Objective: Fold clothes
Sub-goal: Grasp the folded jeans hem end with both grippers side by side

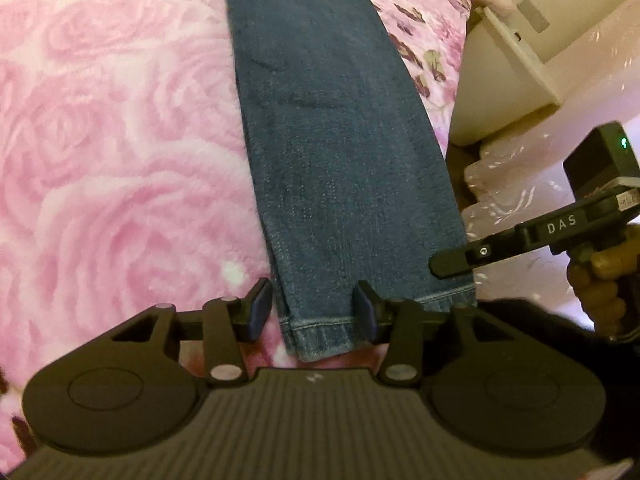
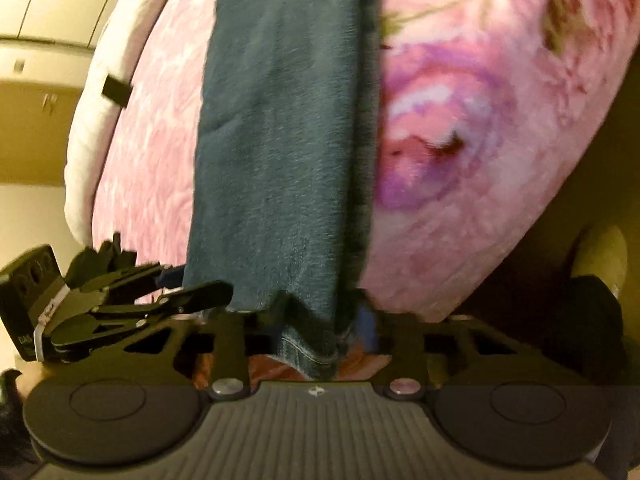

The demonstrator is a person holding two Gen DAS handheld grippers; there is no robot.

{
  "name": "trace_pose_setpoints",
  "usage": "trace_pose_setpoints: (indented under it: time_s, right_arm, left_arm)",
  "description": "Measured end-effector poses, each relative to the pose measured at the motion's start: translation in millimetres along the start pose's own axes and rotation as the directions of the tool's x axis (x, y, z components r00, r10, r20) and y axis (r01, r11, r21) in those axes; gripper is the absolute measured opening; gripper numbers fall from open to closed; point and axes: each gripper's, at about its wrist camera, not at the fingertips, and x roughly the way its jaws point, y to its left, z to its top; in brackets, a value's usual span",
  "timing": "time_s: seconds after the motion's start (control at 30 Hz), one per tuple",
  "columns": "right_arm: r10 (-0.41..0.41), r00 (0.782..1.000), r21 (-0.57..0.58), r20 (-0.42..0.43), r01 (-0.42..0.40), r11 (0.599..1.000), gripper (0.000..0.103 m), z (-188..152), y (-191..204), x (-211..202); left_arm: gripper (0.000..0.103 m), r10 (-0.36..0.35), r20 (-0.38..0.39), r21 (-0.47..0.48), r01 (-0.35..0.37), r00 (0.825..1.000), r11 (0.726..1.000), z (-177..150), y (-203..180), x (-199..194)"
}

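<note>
A pair of blue jeans [image 1: 332, 128] lies stretched out on a pink rose-patterned blanket [image 1: 112, 160], with the leg hems nearest me. My left gripper [image 1: 314, 312] is open, its two fingers straddling the left part of the hem [image 1: 320, 334]. My right gripper shows at the right of the left wrist view [image 1: 452, 264], at the hem's right corner. In the right wrist view the jeans [image 2: 280, 140] run up the middle and the hem sits between the right gripper's fingers [image 2: 310, 336], which are mostly hidden by the cloth. The left gripper shows at the left of that view [image 2: 192, 292].
The blanket [image 2: 460, 128] covers a bed. A white bedside unit [image 1: 516, 60] and a pale lacy cover [image 1: 520, 200] lie to the right of the bed. A white mattress edge [image 2: 92, 120] and cream cabinets [image 2: 40, 40] show on the other side.
</note>
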Motion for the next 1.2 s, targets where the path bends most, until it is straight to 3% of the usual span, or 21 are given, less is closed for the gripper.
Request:
trace_pose_setpoints:
  time_s: [0.1, 0.23, 0.3, 0.33, 0.43, 0.5, 0.7, 0.9, 1.03, 1.2]
  right_arm:
    - [0.037, 0.999, 0.047, -0.007, -0.037, 0.998, 0.010, 2, 1, -11]
    - [0.162, 0.987, 0.138, -0.009, -0.159, 0.978, 0.009, 10, 1, -32]
    - [0.183, 0.983, 0.129, -0.014, -0.179, 0.975, 0.008, 13, 3, -38]
    - [0.183, 0.983, 0.119, -0.018, -0.180, 0.976, 0.008, 14, 4, -39]
    - [0.185, 0.982, 0.089, -0.028, -0.182, 0.979, 0.008, 18, 6, -44]
    - [0.184, 0.983, 0.074, -0.030, -0.181, 0.981, 0.008, 20, 8, -48]
    - [0.154, 0.987, 0.022, -0.054, -0.153, 0.988, 0.007, 11, 18, -59]
    - [0.149, 0.982, 0.027, -0.112, -0.147, 0.989, 0.007, -23, 33, -64]
    - [0.149, 0.971, 0.014, -0.188, -0.150, 0.989, 0.007, -41, 48, -44]
    - [0.149, 0.950, -0.061, -0.276, -0.172, 0.983, 0.008, -30, 77, -9]
  left_arm:
    - [0.043, -0.065, -0.017, -0.081, 0.063, 0.998, 0.995, 5, 12, 1]
    - [0.052, -0.176, -0.047, -0.174, 0.166, 0.983, 0.971, 15, 29, 6]
    - [0.043, -0.211, -0.057, -0.195, 0.196, 0.976, 0.961, 18, 33, 7]
    - [0.031, -0.226, -0.061, -0.204, 0.210, 0.972, 0.956, 19, 35, 7]
    - [0.010, -0.253, -0.040, -0.210, 0.240, 0.967, 0.948, 20, 33, 2]
    - [0.007, -0.266, -0.017, -0.199, 0.258, 0.964, 0.946, 19, 30, -4]
    - [0.006, -0.236, 0.012, -0.157, 0.234, 0.972, 0.959, 7, 13, -28]
    - [0.006, -0.186, -0.016, -0.177, 0.181, 0.982, 0.967, -36, -1, -54]
    - [0.006, -0.115, -0.024, -0.178, 0.109, 0.993, 0.978, -40, 9, -75]
    - [0.006, -0.056, -0.061, -0.121, 0.048, 0.997, 0.992, -37, 22, -80]
